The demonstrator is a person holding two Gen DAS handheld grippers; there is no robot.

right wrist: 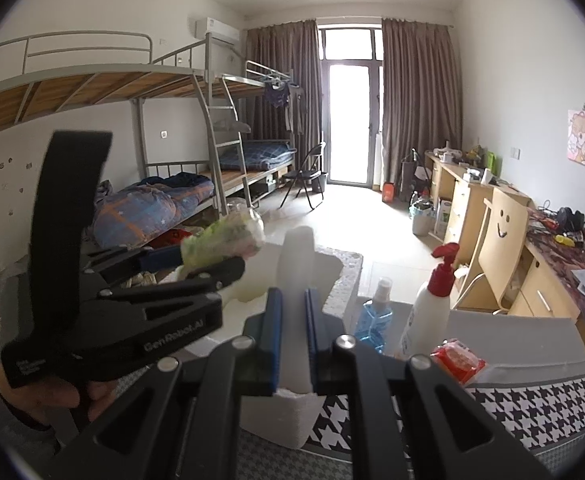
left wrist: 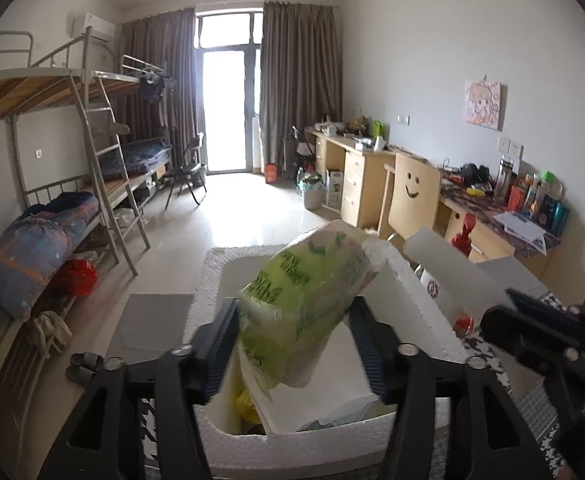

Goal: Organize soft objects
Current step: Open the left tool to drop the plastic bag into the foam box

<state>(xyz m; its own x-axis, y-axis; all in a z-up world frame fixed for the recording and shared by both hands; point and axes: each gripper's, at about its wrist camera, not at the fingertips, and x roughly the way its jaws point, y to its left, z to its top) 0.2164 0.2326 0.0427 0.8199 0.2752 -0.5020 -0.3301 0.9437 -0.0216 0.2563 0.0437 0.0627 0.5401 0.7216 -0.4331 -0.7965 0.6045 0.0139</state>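
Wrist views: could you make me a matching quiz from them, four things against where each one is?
Things:
1. green tissue pack
2. white foam piece
3. blue spray bottle
4. red packet

Places:
A. pinched in the right claw
B. lying in front of the white pump bottle
C. between the fingers of the left claw, over the foam box
D. standing just left of the white pump bottle in the right wrist view

Pairs: 1-C, 2-A, 3-D, 4-B
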